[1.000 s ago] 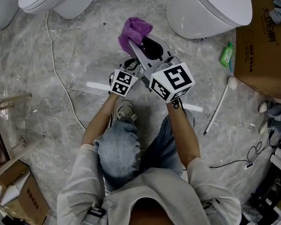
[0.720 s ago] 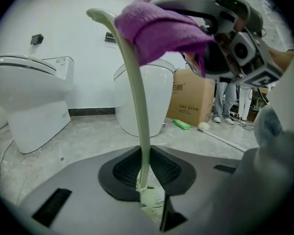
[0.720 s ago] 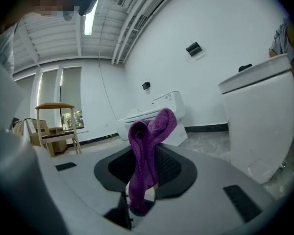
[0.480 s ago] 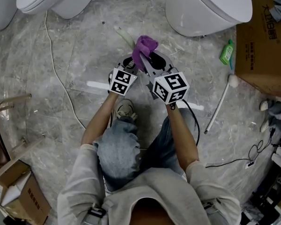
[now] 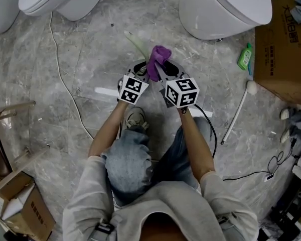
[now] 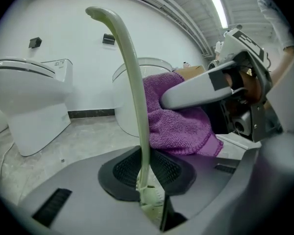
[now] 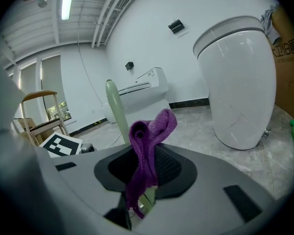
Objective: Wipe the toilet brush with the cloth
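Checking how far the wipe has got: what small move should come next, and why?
Probably nudge the right gripper sideways until the cloth presses on the brush stem, then slide along it. The left gripper is clamped on one end of the brush. The cloth, pinched in the right gripper, sits just beside the stem, and contact cannot be confirmed.

Marbled grey floor (image 5: pixel 90 59) under toilets (image 5: pixel 226 9), cardboard box (image 5: pixel 286 44), green bottle (image 5: pixel 244 57)
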Tool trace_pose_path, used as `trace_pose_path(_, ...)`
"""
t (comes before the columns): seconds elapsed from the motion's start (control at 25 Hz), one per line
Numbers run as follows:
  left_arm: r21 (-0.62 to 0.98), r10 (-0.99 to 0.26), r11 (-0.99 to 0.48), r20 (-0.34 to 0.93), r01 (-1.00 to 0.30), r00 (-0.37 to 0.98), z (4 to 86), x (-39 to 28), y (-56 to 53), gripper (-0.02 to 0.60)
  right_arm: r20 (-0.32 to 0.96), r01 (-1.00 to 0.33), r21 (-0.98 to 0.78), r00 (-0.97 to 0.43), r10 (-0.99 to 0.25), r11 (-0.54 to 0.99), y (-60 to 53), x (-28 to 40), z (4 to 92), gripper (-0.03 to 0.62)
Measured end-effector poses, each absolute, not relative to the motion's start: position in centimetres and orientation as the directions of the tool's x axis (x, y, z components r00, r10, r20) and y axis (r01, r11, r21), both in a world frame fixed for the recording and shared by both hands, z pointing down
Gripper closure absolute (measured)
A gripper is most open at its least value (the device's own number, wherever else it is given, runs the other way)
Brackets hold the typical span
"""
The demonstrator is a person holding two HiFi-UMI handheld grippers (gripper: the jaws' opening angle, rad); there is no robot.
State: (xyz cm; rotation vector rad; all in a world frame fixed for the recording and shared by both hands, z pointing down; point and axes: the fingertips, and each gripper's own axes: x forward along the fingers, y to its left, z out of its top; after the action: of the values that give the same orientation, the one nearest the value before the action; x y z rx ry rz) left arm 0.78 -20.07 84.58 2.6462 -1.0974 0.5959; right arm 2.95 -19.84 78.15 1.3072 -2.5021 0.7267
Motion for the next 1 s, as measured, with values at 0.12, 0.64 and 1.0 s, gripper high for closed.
trace_pose_path(0.12, 0.044, -0.626, -0.699, 0.446, -0.714, 0.64, 84.7, 0.8, -20.1, 0.514, 0.39, -0.818, -0.308, -0.574, -0.72, 0.486, -20.1, 3.5, 76.8, 0.487)
trace_pose_path(0.64, 0.039, -0.619, -0.707, 0.449, -0.706, 0.644, 84.8, 0.9, -20.1, 0.514, 0.08, -0.738, -0.183, -0.67, -0.738, 0.65, -28.1, -0.6, 59.5, 0.487)
trace_pose_path(1.0, 0.024, -0.611, -0.714, 0.466, -0.7, 0.639, 84.7, 0.8, -20.2, 0.514, 0.105, -0.651, -0.215, -0.757, -0.645, 0.728, -27.6, -3.4, 60.2, 0.487)
